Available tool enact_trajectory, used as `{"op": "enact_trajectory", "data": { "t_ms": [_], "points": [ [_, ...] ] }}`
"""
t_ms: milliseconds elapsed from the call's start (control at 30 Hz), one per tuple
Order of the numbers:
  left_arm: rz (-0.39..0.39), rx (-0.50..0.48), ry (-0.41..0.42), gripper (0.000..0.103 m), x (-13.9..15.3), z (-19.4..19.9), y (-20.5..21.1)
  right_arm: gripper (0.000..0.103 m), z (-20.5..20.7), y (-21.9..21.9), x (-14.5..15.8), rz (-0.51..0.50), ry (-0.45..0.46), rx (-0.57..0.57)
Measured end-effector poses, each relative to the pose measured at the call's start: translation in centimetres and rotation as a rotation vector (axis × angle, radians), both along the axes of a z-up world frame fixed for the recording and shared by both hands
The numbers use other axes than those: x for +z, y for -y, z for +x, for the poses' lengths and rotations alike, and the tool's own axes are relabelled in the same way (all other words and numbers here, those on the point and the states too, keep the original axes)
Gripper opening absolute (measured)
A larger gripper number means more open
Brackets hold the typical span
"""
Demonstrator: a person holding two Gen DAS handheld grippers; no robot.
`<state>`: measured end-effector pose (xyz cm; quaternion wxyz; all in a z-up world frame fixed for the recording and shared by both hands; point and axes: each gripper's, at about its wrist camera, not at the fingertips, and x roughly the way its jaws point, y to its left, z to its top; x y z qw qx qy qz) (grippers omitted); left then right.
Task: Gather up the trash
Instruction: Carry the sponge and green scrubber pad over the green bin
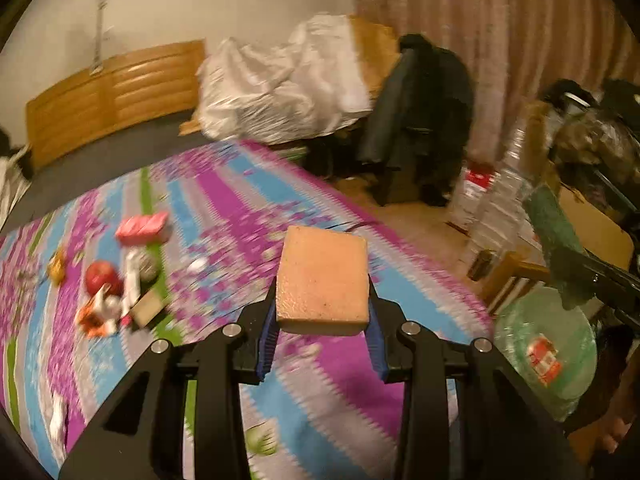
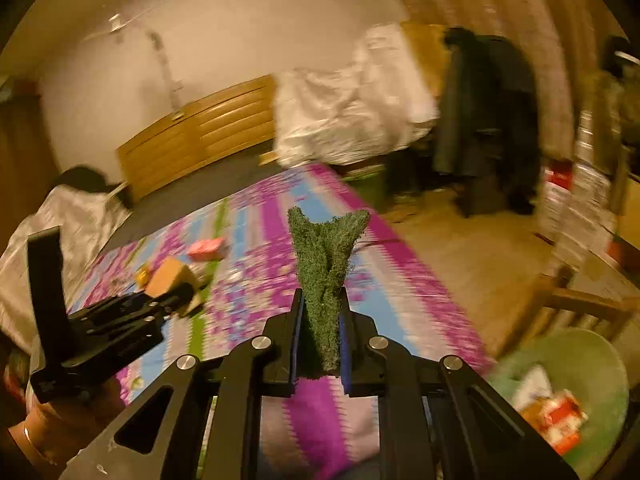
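We see a bedroom with a wooden headboard (image 1: 116, 88) against a pale wall, a white plastic-covered bundle (image 1: 280, 88) and brown curtains; the work surface is a bed sheet (image 1: 248, 208) with purple, blue and green stripes

In the left wrist view, our left gripper (image 1: 323, 320) is closed on one orange sponge (image 1: 323, 280), which stands up between the blue pads above the sheet. The sponge looks light, soft and springy, so we hold it across its two long sides and not too hard. On the sheet at the left lies a small pile of trash (image 1: 120, 280): we count one pink packet (image 1: 142, 227) and one red round thing like an apple (image 1: 102, 276), the rest is too blurred to count. At the lower right is one green bin (image 1: 516, 320) with a red and white wrapper inside

In the right wrist view, our right gripper (image 2: 322, 328) is shut tight on one green scouring pad (image 2: 326, 264), folded and pinched in its lower part. It is thin, limp and rough, so it should not slip. The left gripper (image 2: 168, 296) with the sponge shows at the left, and the same bin (image 2: 608, 360) is at the lower right, near both pieces
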<state>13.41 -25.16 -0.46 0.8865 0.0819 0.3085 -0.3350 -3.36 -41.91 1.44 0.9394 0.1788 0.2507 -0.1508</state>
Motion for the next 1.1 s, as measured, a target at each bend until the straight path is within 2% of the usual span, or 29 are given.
{"op": "enact_trajectory", "data": {
  "t_ms": [133, 367, 533, 800, 1100],
  "points": [
    [0.007, -0.083, 0.033, 0.036, 1.4, -2.0, 4.2, 0.016, -4.3, 3.4, 0.6, 0.002, 0.013, -0.102],
    [0.036, -0.224, 0.098, 0.036, 2.9, -6.0, 10.6, 0.016, -11.9, 8.2, 1.7, -0.056, 0.015, -0.286],
    [0.049, -0.316, 0.138, 0.036, 3.6, -9.0, 14.9, 0.016, -15.7, 11.0, 1.6, -0.075, 0.000, -0.398],
    [0.080, -0.435, 0.181, 0.036, 3.6, -12.7, 20.0, 0.016, -19.1, 14.2, 0.5, -0.092, -0.055, -0.529],
    [0.133, -0.532, 0.193, 0.036, 1.8, -15.7, 24.2, 0.016, -21.5, 15.5, -1.3, -0.076, -0.118, -0.617]
  ]
}}
